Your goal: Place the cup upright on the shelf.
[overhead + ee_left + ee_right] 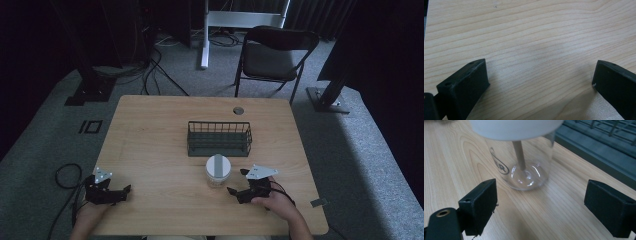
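Note:
A clear jar (218,171) with a white lid stands upright on the wooden table (150,130), just in front of a dark wire basket (219,138). In the right gripper view the jar (524,165) shows a thin stick inside and black lettering on its wall. My right gripper (237,182) is open, low over the table, just right of the jar with its jaws pointing at it and nothing between them (540,202). My left gripper (125,192) rests open near the front left edge, over bare wood (541,80).
The basket's dark wall (599,147) lies right behind the jar. A round grommet hole (238,110) sits near the table's far edge. A folding chair (275,52) stands beyond the table. A cable (65,175) loops on the carpet at the left.

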Tool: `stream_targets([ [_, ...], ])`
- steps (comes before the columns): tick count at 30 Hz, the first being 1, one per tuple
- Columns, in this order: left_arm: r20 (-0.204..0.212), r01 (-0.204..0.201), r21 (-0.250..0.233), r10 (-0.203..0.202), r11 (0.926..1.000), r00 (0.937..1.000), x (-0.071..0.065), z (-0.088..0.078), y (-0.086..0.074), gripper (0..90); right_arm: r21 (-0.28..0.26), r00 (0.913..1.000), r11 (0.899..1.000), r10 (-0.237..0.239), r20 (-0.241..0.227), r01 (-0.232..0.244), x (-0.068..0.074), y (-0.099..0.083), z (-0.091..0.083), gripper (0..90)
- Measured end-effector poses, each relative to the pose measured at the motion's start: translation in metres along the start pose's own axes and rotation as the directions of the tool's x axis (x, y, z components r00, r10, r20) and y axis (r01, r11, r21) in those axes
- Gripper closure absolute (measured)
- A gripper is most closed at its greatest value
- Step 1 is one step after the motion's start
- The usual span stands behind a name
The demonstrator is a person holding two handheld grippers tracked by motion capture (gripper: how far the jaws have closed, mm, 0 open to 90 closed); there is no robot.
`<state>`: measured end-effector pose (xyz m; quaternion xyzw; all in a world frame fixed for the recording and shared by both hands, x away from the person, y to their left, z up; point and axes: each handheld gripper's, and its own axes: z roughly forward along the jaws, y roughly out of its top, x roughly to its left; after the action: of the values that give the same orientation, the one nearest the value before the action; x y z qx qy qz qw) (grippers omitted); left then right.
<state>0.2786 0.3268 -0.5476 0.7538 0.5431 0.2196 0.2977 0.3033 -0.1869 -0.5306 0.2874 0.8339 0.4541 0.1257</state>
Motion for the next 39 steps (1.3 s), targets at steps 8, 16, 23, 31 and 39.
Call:
stream_targets([
  [8,0.0,0.0,0.0,0.0,1.0,1.0,0.0,0.0,0.0,0.6,-0.011,0.9997,1.0,-0.012,-0.019,0.012,0.007,0.007,0.009,11.1],
  [16,0.0,0.0,0.0,0.0,1.0,1.0,0.0,0.0,0.0,0.6,-0.023,0.9991,1.0,-0.015,-0.039,0.014,0.014,0.012,0.018,11.1],
  [23,0.0,0.0,0.0,0.0,1.0,1.0,0.0,0.0,0.0,0.6,-0.053,0.9992,0.999,-0.006,-0.04,0.003,0.016,0.016,0.025,11.1],
  [31,0.0,0.0,0.0,0.0,1.0,1.0,0.0,0.0,0.0,0.6,-0.072,0.9991,0.997,0.011,-0.041,-0.014,0.016,0.018,0.032,11.1],
  [39,0.0,0.0,0.0,0.0,1.0,1.0,0.0,0.0,0.0,0.6,-0.095,0.9991,0.995,0.025,-0.035,-0.028,0.015,0.022,0.035,11.1],
])
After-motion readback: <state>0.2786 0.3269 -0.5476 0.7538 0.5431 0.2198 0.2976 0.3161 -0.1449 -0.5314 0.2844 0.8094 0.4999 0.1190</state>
